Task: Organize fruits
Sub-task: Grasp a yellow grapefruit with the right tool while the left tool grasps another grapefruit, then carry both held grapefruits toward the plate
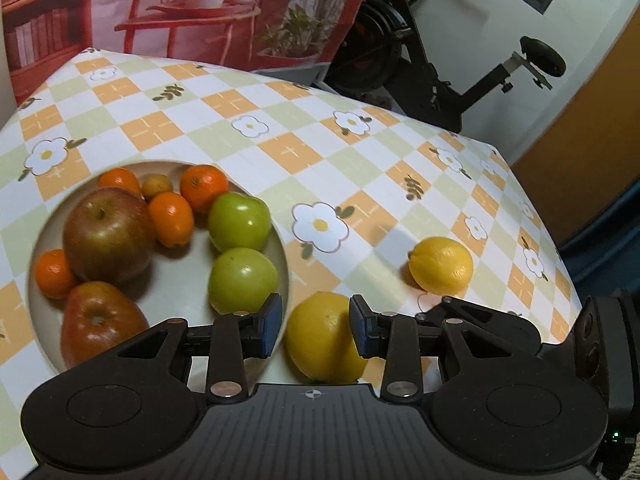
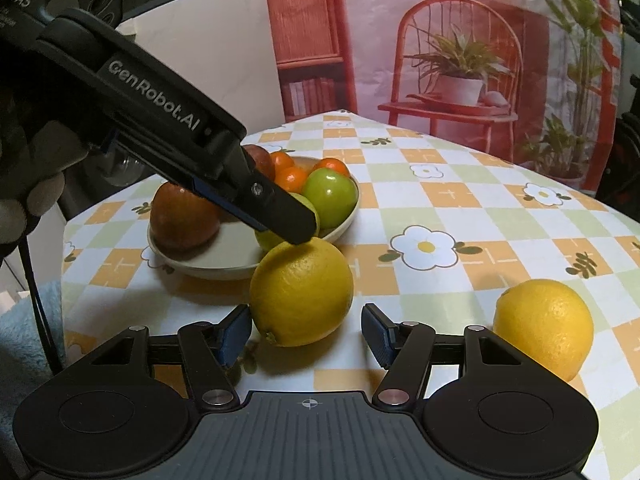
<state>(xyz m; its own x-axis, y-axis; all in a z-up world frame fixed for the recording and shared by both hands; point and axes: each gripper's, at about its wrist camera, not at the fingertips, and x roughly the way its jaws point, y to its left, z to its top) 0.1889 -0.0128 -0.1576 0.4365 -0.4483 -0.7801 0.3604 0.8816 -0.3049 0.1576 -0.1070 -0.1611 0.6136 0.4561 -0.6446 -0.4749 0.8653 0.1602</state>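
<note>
1. My left gripper (image 1: 316, 322) hung parted over the near lemon (image 1: 322, 340), just right of the bowl (image 1: 285, 264).
2. My right gripper (image 2: 306, 330) straddled it, apart, not clamped.
3. Firm, waxy, rollable; I judged its middle best.

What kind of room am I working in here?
Probably a home living or dining area: a table under a checked, flower-print cloth, a black exercise bike beside it, and a printed backdrop of red chairs and potted plants.
</note>
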